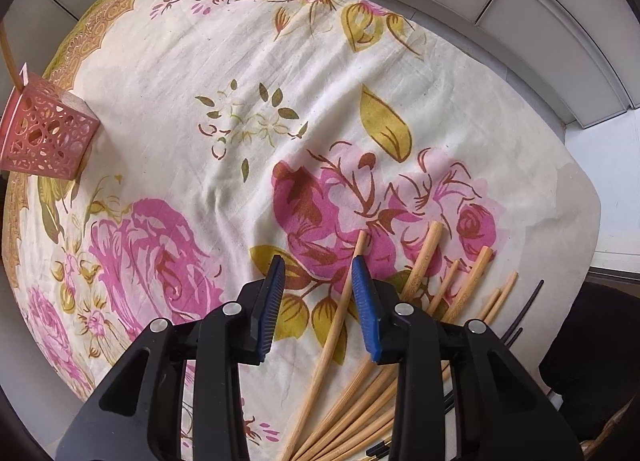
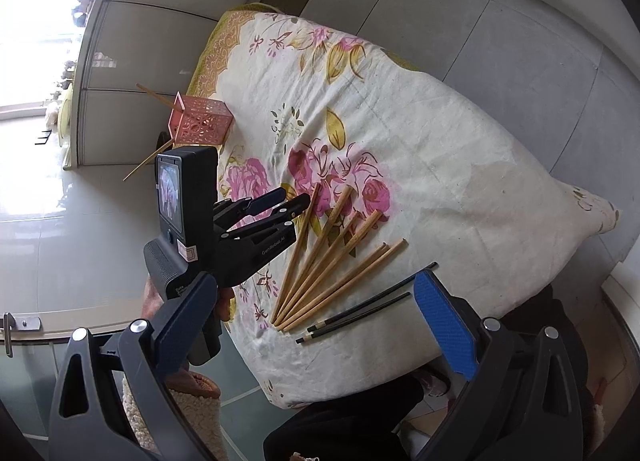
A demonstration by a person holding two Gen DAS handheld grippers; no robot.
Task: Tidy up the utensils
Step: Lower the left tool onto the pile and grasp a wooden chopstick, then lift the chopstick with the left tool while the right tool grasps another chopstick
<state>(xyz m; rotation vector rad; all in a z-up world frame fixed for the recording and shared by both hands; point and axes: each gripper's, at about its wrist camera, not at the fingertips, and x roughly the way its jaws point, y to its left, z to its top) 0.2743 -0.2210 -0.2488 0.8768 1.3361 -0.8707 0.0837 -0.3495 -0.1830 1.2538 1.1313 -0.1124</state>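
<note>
Bamboo chopsticks [image 2: 328, 261] fanned on floral cloth [image 2: 460, 181] — left gripper [image 2: 282, 197] beside them

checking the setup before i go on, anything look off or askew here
The pink holder near the cloth's far corner leans rather than standing upright, one chopstick poking out at a slant. The bamboo chopsticks lie loosely fanned with two black ones beside them. No spill or damage shows.

The left gripper [image 1: 318, 273] has black plastic arms with cut-out windows, silver round screws at the joints and ribbed blue pads [image 1: 365, 301]. The right gripper [image 2: 304, 341] looks the same. On the left gripper's side, white lettering; behind it, a black camera block with a small screen.
</note>
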